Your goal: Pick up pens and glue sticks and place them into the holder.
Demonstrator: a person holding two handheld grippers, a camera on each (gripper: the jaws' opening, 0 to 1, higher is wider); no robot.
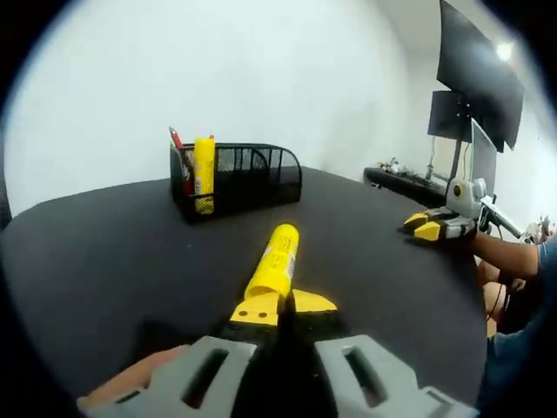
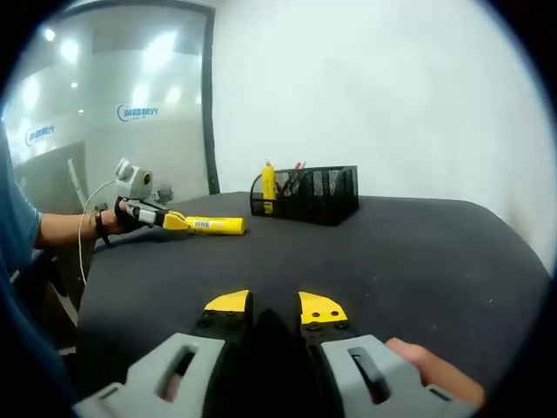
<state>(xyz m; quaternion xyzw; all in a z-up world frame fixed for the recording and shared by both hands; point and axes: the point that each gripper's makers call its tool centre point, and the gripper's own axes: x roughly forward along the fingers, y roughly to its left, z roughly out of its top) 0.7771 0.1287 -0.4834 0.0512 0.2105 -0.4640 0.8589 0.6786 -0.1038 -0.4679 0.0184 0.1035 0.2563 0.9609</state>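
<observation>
Left gripper view gives us the black wire-mesh desk holder [image 1: 239, 178] standing near the far edge of the round black table [image 1: 104, 261], and we use that holder as our landmark. In its left end compartment stand a yellow glue stick [image 1: 204, 174] upright and a red pen [image 1: 180, 157] leaning beside it. On our side of the holder, the left gripper [image 1: 283, 305] has its yellow-tipped jaws closed on the base of a second yellow cylindrical glue stick [image 1: 274, 261], which points away from us toward the holder and stays well short of it. Off to the right of the holder, near the table's edge, we see the right gripper [image 1: 432, 226] low over the tabletop, held by a person's hand. From the right gripper view, the holder [image 2: 306, 193] sits ahead across the table, with the upright glue stick [image 2: 269, 181] at its left end. To the left of the holder, the left gripper [image 2: 165, 219] carries the gripped glue stick [image 2: 209, 225] level, its free end pointing toward the holder. The right gripper [image 2: 274, 306] has its jaws parted with nothing between them, well apart from the holder.
</observation>
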